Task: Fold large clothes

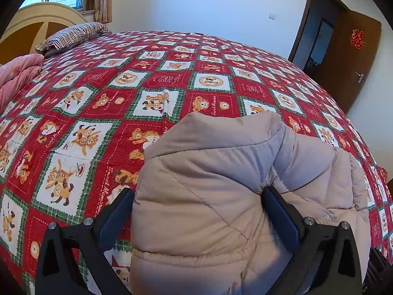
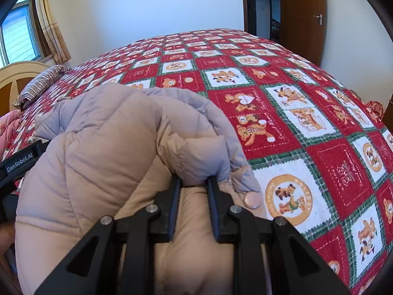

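A beige and pale lilac quilted puffer jacket (image 1: 221, 196) lies bunched at the near edge of the bed, seen in both wrist views (image 2: 103, 152). My left gripper (image 1: 199, 194) has its jaws spread wide around a thick bundle of the jacket, with the padding filling the gap between the fingers (image 1: 275, 201). My right gripper (image 2: 194, 184) is shut on a narrow fold of the jacket near a round snap button (image 2: 253, 200). The left gripper's body (image 2: 19, 164) shows at the left edge of the right wrist view.
The bed carries a red, white and green bear-print quilt (image 1: 159, 86). A striped pillow (image 1: 73, 35) and a pink duvet (image 1: 17, 73) lie by the headboard (image 1: 24, 24) at the left. A brown door (image 1: 348, 56) stands open beyond the far right.
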`<state>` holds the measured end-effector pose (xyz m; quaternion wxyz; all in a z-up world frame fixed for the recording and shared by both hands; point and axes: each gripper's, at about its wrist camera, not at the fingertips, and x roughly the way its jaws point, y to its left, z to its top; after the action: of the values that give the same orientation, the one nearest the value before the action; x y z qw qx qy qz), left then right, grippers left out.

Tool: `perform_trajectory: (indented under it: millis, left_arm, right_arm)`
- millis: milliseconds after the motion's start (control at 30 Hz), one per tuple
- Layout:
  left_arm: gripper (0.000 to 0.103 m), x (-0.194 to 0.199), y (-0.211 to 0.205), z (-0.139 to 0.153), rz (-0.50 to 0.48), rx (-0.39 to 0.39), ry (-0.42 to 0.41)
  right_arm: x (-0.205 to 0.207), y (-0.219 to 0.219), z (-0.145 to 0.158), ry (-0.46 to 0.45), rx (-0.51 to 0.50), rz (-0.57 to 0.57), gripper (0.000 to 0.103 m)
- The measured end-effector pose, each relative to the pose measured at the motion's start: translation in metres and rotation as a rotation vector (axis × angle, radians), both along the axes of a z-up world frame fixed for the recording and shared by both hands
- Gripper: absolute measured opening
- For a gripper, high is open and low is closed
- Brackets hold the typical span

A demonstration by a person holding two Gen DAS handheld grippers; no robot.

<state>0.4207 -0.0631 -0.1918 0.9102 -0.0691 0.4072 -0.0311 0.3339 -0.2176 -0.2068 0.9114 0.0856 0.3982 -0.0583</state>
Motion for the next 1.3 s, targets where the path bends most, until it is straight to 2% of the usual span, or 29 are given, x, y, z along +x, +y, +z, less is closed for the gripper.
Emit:
perform_trajectory:
  millis: [133, 300, 400, 533, 633, 667, 733, 767, 800, 900, 1067, 1300]
  left_arm:
    - [0.103, -0.001, 0.000, 0.002, 0.001, 0.008, -0.004]
    - [0.102, -0.004, 0.003, 0.008, -0.011, -0.018, 0.004]
    - [0.102, -0.025, 0.017, 0.024, -0.021, -0.073, 0.001]
    - [0.102, -0.065, 0.023, 0.046, -0.083, -0.062, -0.054]
    - [0.102, -0.079, 0.028, 0.047, -0.129, -0.093, -0.037]
    - [0.102, -0.083, 0.029, 0.043, -0.146, -0.101, -0.019]
    - [0.102, -0.085, 0.030, 0.035, -0.152, -0.098, -0.002]
    - [0.102, -0.087, 0.031, 0.029, -0.156, -0.114, 0.003]
    - [0.102, -0.088, 0.032, 0.026, -0.153, -0.118, 0.008]
    - [0.102, -0.091, 0.033, 0.016, -0.166, -0.135, 0.033]
    - [0.102, -0.099, 0.030, 0.010, -0.220, -0.099, 0.032]
    - [0.102, -0.090, 0.023, 0.001, -0.258, -0.119, 0.048]
  right_arm:
    - [-0.001, -0.001, 0.000, -0.005, 0.012, 0.001, 0.025]
    - [-0.002, -0.003, 0.000, -0.010, 0.026, 0.003, 0.025]
    - [-0.003, -0.008, 0.000, -0.020, 0.062, 0.007, 0.025]
    - [-0.004, -0.008, 0.003, -0.028, 0.056, 0.009, 0.025]
    - [-0.008, -0.009, 0.007, -0.047, 0.059, 0.014, 0.027]
    - [-0.011, -0.009, 0.011, -0.057, 0.052, 0.018, 0.032]
    - [-0.022, -0.010, 0.019, -0.090, 0.020, 0.012, 0.055]
    - [-0.026, -0.012, 0.022, -0.103, 0.013, -0.001, 0.081]
    - [-0.034, -0.017, 0.027, -0.133, 0.026, -0.014, 0.094]
    - [-0.037, -0.026, 0.026, -0.102, 0.039, -0.003, 0.091]
    - [-0.035, -0.043, 0.021, -0.077, 0.151, 0.023, 0.087]
    - [-0.029, -0.050, -0.002, -0.036, 0.312, 0.039, 0.083]
